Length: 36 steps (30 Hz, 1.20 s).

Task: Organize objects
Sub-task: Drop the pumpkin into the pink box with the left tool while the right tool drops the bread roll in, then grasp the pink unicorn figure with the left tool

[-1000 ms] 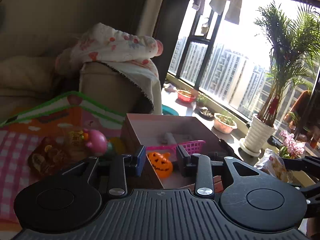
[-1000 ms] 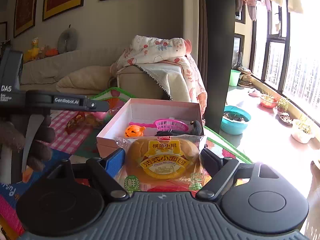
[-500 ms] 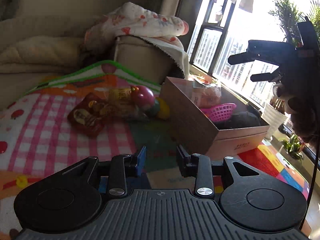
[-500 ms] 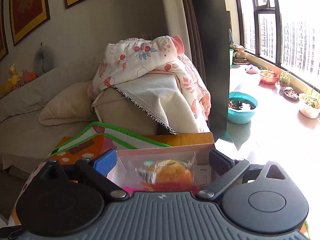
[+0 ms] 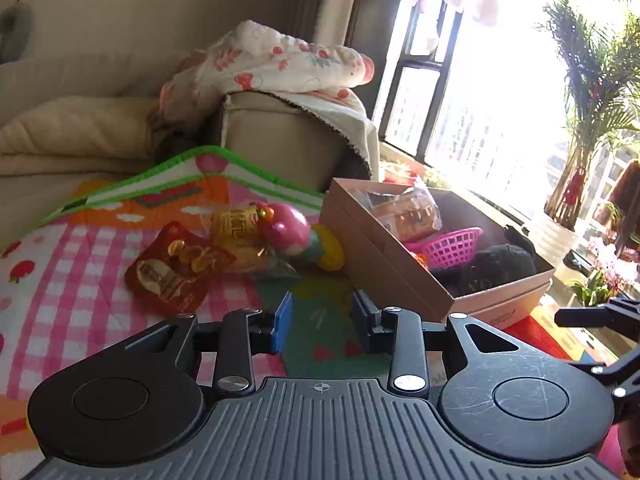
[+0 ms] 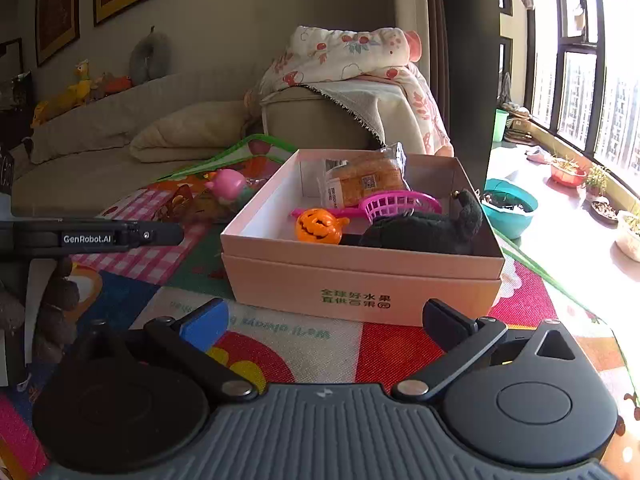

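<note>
Resting in box (image 6: 360, 280): bread packet (image 6: 362, 182) | right gripper (image 6: 326, 322) empty, spread

Strong daylight pours in from the tall dark-framed window (image 5: 480, 92) on the right of both views, blown out to pure white in the left wrist view, where glare washes over the green potted palm (image 5: 596, 92). The beige fabric sofa (image 6: 120, 128) and the wall behind it sit dimmer, in soft shade. The open pale pink cardboard box (image 6: 360, 280) casts a shadow inside itself (its near inner wall is dark). Fisheye bending curves the window frames and edges; corners darken. Focus is fair, though distant things look soft and slightly smeared
</note>
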### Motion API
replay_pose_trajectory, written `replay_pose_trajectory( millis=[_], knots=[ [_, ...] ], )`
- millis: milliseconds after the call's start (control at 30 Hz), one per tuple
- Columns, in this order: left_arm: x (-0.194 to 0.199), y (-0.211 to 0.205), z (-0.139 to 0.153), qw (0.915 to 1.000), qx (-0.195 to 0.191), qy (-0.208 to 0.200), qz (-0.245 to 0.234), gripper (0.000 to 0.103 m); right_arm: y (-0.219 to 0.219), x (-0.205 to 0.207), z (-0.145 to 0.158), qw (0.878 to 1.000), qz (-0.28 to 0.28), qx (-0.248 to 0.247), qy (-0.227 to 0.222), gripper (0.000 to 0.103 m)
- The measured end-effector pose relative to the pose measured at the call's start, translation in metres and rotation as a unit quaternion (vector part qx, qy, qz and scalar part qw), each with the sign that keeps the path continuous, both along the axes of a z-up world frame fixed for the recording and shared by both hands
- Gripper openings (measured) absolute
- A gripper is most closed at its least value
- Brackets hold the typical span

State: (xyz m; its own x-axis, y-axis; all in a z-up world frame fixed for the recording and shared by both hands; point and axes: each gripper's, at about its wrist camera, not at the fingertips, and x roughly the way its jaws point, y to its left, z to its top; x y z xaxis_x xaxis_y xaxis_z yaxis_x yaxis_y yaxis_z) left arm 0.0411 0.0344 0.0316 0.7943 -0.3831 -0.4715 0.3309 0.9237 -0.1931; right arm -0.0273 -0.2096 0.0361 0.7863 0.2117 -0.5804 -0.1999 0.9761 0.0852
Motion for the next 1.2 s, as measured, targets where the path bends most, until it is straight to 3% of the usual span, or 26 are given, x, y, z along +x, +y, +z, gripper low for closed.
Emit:
replay_pose_trajectory(
  millis=[100, 200, 300, 400, 533, 800, 867, 1033, 1200],
  knots=[
    [0.014, -0.003, 0.009, 1.0000, 0.005, 0.000, 0.007, 0.037, 0.007, 0.006, -0.016, 1.000, -0.004, 0.006, 0.024, 0.103],
    [0.033, -0.002, 0.016, 0.9982, -0.039, 0.009, 0.045, 0.037, 0.005, 0.004, -0.015, 1.000, -0.006, 0.014, 0.017, 0.103],
    [0.058, -0.002, 0.013, 0.9904, -0.089, 0.038, 0.099, 0.037, 0.004, 0.004, -0.016, 1.000, -0.010, 0.017, 0.019, 0.103],
    [0.078, -0.006, 0.005, 0.9811, -0.090, 0.061, 0.160, 0.037, 0.004, 0.003, -0.015, 1.000, -0.011, 0.015, 0.014, 0.103],
    [0.090, -0.016, 0.003, 0.9795, -0.090, 0.037, 0.176, 0.038, 0.005, 0.003, -0.016, 1.000, -0.011, 0.013, 0.013, 0.103],
    [0.126, -0.050, -0.011, 0.9891, -0.009, 0.038, 0.142, 0.039, 0.008, 0.004, -0.018, 1.000, -0.015, 0.002, 0.020, 0.103],
    [0.127, -0.048, -0.015, 0.9905, -0.005, 0.041, 0.131, 0.039, 0.007, 0.006, -0.018, 1.000, -0.016, 0.003, 0.023, 0.103],
    [0.097, -0.027, -0.011, 0.9954, -0.024, 0.038, 0.084, 0.035, 0.004, 0.012, -0.021, 0.999, -0.024, 0.010, 0.041, 0.103],
    [0.022, 0.003, -0.004, 0.9985, -0.027, 0.038, 0.029, 0.034, 0.004, 0.011, -0.022, 0.999, -0.026, 0.007, 0.043, 0.103]
  ],
)
